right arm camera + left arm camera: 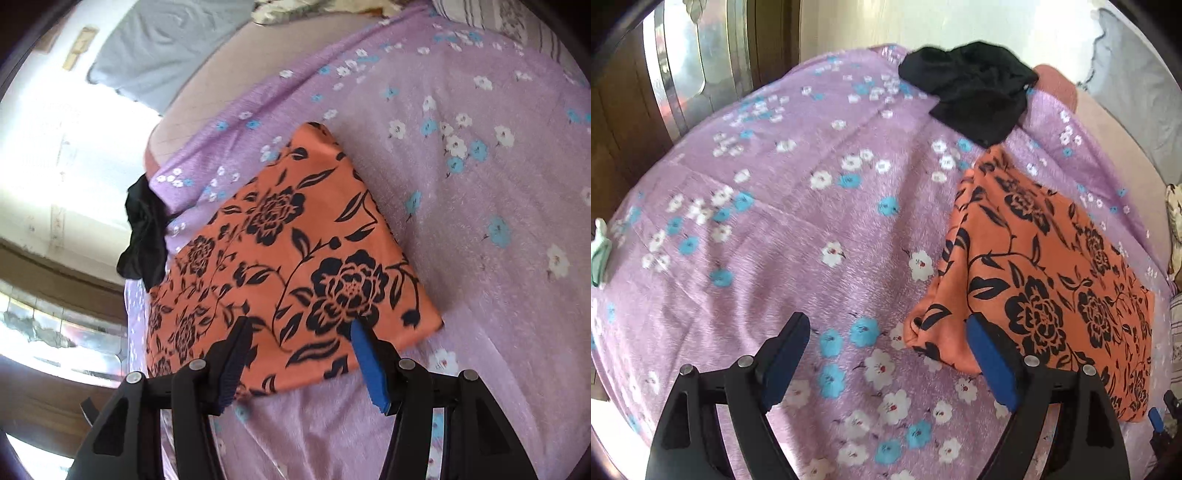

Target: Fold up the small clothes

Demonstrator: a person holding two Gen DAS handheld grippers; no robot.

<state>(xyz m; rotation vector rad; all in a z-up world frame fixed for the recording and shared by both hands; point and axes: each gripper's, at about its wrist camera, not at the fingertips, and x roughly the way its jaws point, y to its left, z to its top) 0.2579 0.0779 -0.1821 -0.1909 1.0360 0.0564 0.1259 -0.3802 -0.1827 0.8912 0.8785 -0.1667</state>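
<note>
Orange flowered cloth [1052,266] lies folded flat on the bedspread [794,221]; we hold both tongs, left [886,332] and right [299,332], spread and empty, seemingly done with it.

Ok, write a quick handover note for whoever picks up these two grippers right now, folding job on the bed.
Left gripper: open, empty, above the purple floral sheet beside the orange cloth's corner.
Right gripper: open, nothing held, fingers over the near edge of the orange floral cloth.
Done: the orange cloth lies folded flat on the sheet.
Left: the black garment sits crumpled at the far edge of the bed, unfolded. A small pale green item shows at the left edge; unclear what it is.
</note>
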